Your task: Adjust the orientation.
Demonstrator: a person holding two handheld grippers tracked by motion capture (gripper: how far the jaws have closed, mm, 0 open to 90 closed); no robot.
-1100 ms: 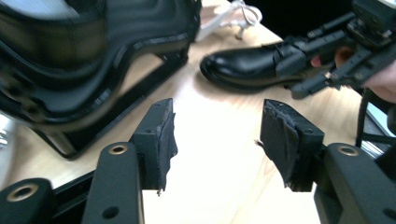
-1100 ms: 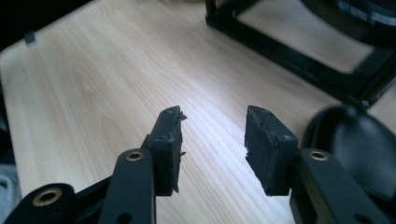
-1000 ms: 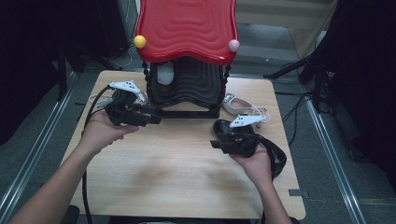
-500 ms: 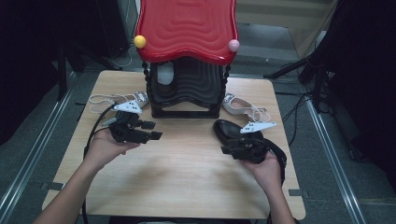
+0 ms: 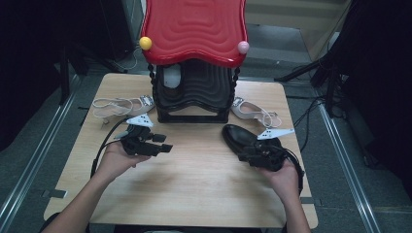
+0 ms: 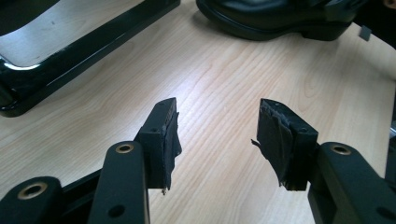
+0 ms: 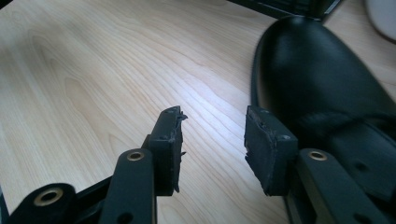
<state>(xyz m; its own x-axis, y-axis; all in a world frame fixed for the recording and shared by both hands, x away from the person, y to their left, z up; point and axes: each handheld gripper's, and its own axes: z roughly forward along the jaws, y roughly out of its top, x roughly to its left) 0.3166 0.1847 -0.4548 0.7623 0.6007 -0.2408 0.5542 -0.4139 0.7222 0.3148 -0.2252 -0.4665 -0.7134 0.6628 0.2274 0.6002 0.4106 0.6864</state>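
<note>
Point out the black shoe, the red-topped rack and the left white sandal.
black shoe (image 5: 238, 137), high view, on its toe.
red-topped rack (image 5: 194, 29), high view, on its red top.
left white sandal (image 5: 121, 104), high view, on its straps.

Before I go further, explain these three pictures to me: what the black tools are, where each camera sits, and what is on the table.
A person holds a two-jaw hand tool in each hand: the left gripper and the right gripper. One camera looks down from above; the other two ride on the tools and look along their jaws. On the wooden table stand a black rack with a red top, a black shoe and two pale sandals. Both tools stand open and hold nothing. The left jaws have just been closing a little, with nothing between them.
</note>
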